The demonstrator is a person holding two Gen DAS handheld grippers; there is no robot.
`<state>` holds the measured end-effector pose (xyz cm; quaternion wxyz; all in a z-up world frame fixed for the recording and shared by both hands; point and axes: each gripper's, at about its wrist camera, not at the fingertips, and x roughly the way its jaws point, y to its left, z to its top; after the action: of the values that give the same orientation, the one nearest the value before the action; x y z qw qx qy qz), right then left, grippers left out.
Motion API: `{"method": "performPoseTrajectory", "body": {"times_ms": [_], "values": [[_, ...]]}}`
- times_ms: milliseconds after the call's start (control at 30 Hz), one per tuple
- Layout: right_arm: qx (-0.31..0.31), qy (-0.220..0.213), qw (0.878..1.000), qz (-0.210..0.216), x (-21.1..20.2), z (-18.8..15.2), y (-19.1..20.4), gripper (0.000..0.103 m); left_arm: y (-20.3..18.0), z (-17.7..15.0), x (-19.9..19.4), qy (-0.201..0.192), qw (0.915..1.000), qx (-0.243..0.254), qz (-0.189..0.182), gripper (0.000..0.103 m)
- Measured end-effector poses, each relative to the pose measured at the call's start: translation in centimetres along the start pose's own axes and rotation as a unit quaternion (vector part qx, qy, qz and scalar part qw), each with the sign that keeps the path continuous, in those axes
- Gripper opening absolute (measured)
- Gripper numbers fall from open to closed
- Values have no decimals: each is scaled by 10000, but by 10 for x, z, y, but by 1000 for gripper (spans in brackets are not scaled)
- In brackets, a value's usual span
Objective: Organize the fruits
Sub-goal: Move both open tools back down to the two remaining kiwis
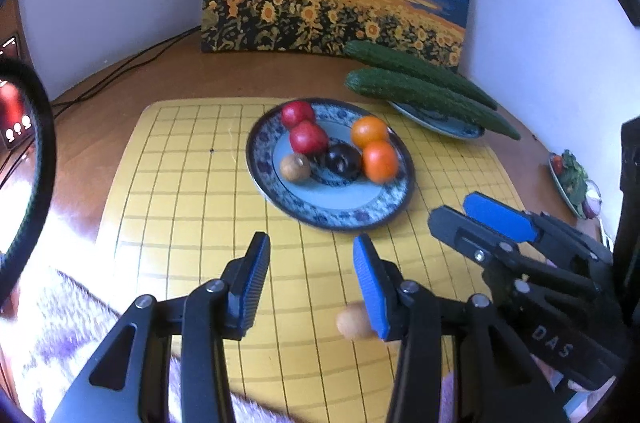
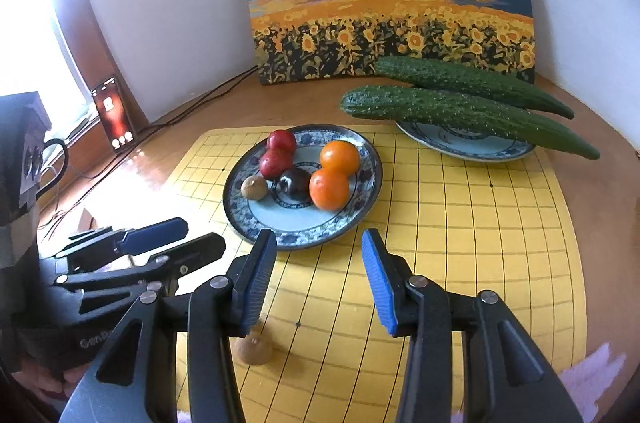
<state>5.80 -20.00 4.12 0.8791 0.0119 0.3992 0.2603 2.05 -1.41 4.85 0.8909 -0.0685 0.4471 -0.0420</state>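
**Ana:** Fruit on the near side of the yellow grid mat (image 2: 460,243), one small brown fruit (image 2: 254,349) sitting alone, off the patterned plate (image 2: 362,201) where the rest are gathered: two red ones, two oranges, a dark plum-like one and a brown twin.

**Ben:** And both tools are empty. The right gripper (image 2: 318,277) hangs with its jaws wide apart, nothing between them; the stray sits low, just by its left finger (image 2: 256,287). In the left wrist view the left gripper (image 1: 312,281) is likewise spread open, and the same fruit (image 1: 354,321) peeks out beside its right finger (image 1: 370,283).

**Ana:** So which one takes it?

**Ben:** I'd judge either could; it lies between the two tools. Whoever goes should centre the jaws over it first, since right now it's off to one side of each.

**Ana:** It's round, so it could roll?

**Ben:** Likely. Come straight down, close gently on its widest part, then lift and set it in the bare patch at the plate's front, beside its brown twin (image 2: 254,188).

**Ana:** Cucumbers (image 2: 460,107) on the far plate need no touching.
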Motion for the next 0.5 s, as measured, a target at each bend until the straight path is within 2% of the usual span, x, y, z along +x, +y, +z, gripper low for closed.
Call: {"method": "performPoseTrajectory", "body": {"times_ms": [500], "values": [[151,10,9999,5,-15,-33,8,46,8,-29,-13,99,9999,-29,41,46]]}}
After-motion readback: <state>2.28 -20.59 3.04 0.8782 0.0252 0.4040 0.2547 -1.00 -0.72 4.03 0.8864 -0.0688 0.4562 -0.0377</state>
